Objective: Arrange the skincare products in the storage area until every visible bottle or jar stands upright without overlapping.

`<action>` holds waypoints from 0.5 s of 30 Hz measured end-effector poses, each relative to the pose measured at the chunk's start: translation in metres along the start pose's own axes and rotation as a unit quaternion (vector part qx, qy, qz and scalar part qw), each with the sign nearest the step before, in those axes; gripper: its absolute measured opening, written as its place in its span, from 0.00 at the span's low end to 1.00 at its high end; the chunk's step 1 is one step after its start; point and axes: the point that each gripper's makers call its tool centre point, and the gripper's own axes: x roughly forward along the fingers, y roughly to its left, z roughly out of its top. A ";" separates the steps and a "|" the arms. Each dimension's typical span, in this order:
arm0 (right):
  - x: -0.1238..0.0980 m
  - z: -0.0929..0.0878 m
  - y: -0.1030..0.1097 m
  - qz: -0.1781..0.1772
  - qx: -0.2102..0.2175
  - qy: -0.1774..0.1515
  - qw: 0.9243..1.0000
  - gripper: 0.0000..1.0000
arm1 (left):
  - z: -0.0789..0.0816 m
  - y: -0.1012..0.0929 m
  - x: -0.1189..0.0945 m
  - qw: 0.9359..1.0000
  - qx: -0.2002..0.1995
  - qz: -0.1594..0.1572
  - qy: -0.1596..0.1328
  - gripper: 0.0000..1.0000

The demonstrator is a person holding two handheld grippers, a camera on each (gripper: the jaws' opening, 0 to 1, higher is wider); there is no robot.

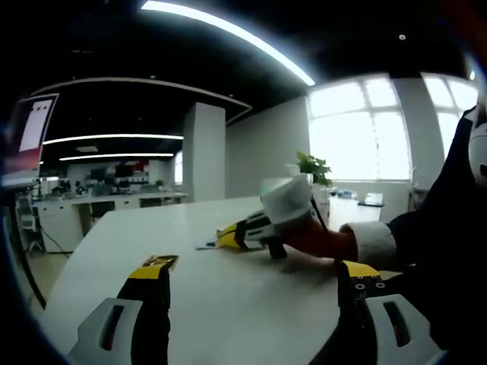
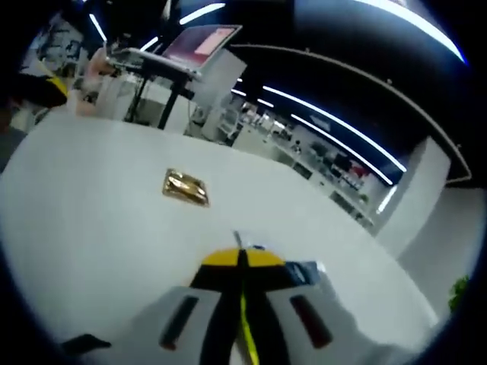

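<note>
On a white table [image 1: 228,304] in an open-plan office, the left gripper [image 1: 255,285] hovers low with its yellow-tipped jaws spread wide apart and nothing between them. In the left gripper view the right gripper [image 1: 247,232] rests on the tabletop in a person's hand [image 1: 308,236], a potted plant [image 1: 313,167] behind it. In the right gripper view that gripper's jaws are pressed together, tips meeting; whether anything thin is pinched there cannot be told. A flat gold packet [image 2: 185,187] lies alone on the table ahead of those tips, well apart from them. A small bluish item [image 2: 304,271] sits just beside the closed jaws, too blurred to identify.
</note>
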 end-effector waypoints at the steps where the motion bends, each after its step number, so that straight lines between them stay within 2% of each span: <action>1: -0.003 0.002 0.002 0.003 0.003 -0.004 1.000 0.00 | 0.000 0.000 0.000 1.000 0.000 0.000 0.001 0.93; 4: -0.004 0.005 0.001 0.008 0.004 -0.013 1.000 0.00 | -0.001 0.001 0.001 1.000 0.000 0.002 0.003 0.93; 10: -0.022 0.019 0.009 0.021 0.018 -0.045 0.999 0.00 | -0.004 0.002 0.000 1.000 -0.012 0.005 0.006 0.89; 14: -0.031 0.018 0.015 0.026 0.009 -0.041 0.999 0.00 | -0.007 0.002 0.001 1.000 -0.017 0.005 0.013 0.88; 15: -0.032 0.013 0.014 0.026 -0.005 -0.025 0.999 0.00 | -0.007 0.001 0.002 1.000 -0.016 0.004 0.013 0.88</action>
